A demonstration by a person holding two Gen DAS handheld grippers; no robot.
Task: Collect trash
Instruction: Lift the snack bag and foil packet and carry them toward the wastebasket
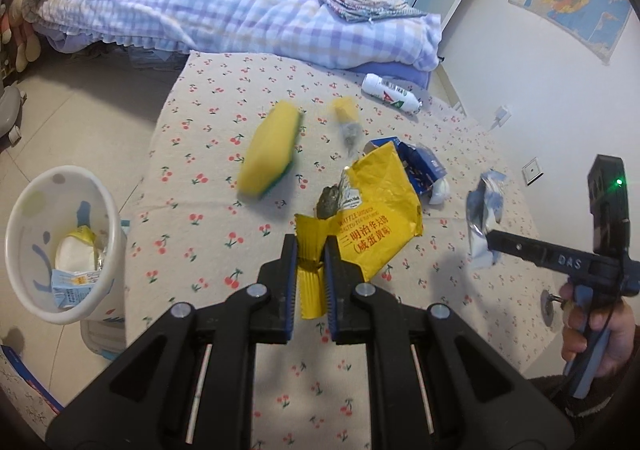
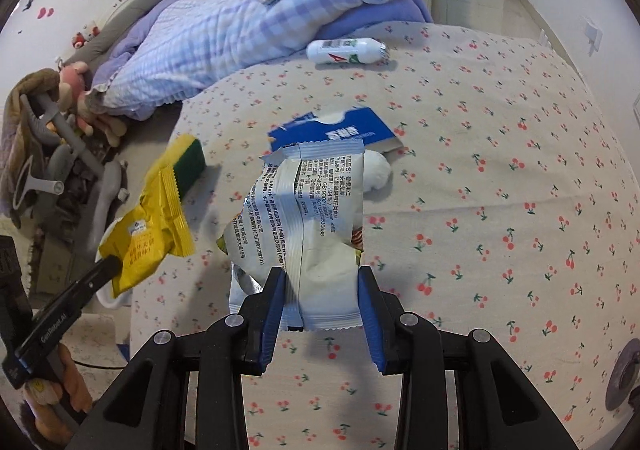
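Wrappers hang above the cherry-print sheet (image 2: pixel 500 153): left gripper (image 1: pixel 311 250) pinches the yellow bag (image 1: pixel 380 205), right gripper (image 2: pixel 322 292) clamps the white wrapper (image 2: pixel 308 217), long axes pointing away along the fingers.

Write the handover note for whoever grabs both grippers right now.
Left gripper: shut on the yellow wrapper, lifted off the bed.
Right gripper: jaws closed on the white wrapper.
Bin: on the floor left of the bed, some trash already inside.
Left to do: drop both wrappers in the bin, then collect the blue packet, white bottle and small wad. The sponge may not be trash.
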